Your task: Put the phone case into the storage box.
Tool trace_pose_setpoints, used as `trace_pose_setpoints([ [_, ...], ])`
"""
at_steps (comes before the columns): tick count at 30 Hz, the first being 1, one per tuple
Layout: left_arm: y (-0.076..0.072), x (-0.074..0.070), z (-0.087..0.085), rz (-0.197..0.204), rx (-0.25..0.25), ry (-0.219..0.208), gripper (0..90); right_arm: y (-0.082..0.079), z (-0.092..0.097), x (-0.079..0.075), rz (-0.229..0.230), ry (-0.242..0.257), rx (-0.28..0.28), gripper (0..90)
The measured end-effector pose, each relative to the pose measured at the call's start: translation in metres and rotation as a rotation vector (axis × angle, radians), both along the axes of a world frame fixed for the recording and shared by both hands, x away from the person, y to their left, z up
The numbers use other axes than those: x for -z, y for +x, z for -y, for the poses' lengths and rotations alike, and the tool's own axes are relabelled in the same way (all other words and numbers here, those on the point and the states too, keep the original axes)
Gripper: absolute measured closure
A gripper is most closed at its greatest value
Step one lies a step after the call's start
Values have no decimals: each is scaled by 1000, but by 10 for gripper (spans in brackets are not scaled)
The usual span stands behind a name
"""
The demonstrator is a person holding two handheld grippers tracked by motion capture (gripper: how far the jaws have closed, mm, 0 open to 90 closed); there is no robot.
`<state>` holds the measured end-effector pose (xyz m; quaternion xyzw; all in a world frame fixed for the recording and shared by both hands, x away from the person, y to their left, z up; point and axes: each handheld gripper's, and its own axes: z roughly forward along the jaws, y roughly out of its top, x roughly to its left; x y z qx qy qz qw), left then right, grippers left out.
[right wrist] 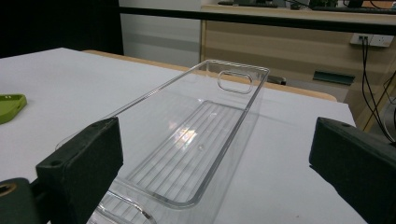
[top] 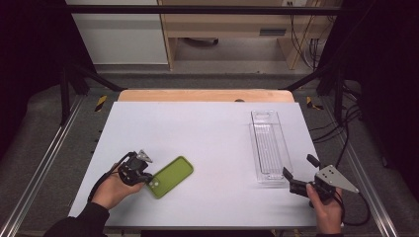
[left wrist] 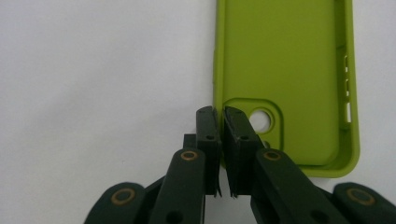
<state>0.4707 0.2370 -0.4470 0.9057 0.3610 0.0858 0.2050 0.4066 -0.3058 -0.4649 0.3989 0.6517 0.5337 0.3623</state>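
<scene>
- One white tabletop carries everything; a strip of bare wood shows along its far edge.
- One clear plastic tray, long and narrow, lies near the right edge with its length running from far to near. It has a ribbed floor, a slot handle cut into its far end wall, and nothing inside it.
- One lime-green phone case lies near the front edge, left of centre, slanted so its camera end points toward the front-left corner. It lies open side up: a soft matte shell with a raised rim all round, a rounded-square camera block with a round hole through it, and small button slots along one long side.
- Two hand-held grippers are at work, one in each hand.
- The left gripper sits at the case's camera-end corner; in the left gripper view its jaws are clenched on the case's side wall, one pad outside the rim and one inside beside the camera block.
- The right gripper hovers near the front-right corner, just off the tray's near end, its jaws spread wide and grasping nothing; the tray lies ahead between them.
</scene>
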Motion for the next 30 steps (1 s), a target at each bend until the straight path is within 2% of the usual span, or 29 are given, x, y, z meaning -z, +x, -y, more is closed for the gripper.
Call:
trace_pose_setpoints([
  [1,-1,-1,0,16,5,16,882,0,0,0,0,-2,0,33],
  [4,-1,-1,1,34,18,28,882,0,0,0,0,-2,-1,33],
  [9,-1,-4,4,51,30,22,882,0,0,0,0,-2,1,32],
  [19,2,-23,11,104,47,4,881,-3,-3,-5,10,-12,-13,31],
  [23,5,-31,12,115,54,-8,881,-1,-10,-16,0,-67,-33,32],
  [26,7,-37,13,123,65,-3,881,-1,-20,-28,-4,-149,-68,29],
  [27,8,-39,14,126,66,-3,881,0,-26,-33,-11,-192,-79,29],
  [30,11,-45,16,133,72,-1,881,3,-41,-46,-20,-256,-135,30],
])
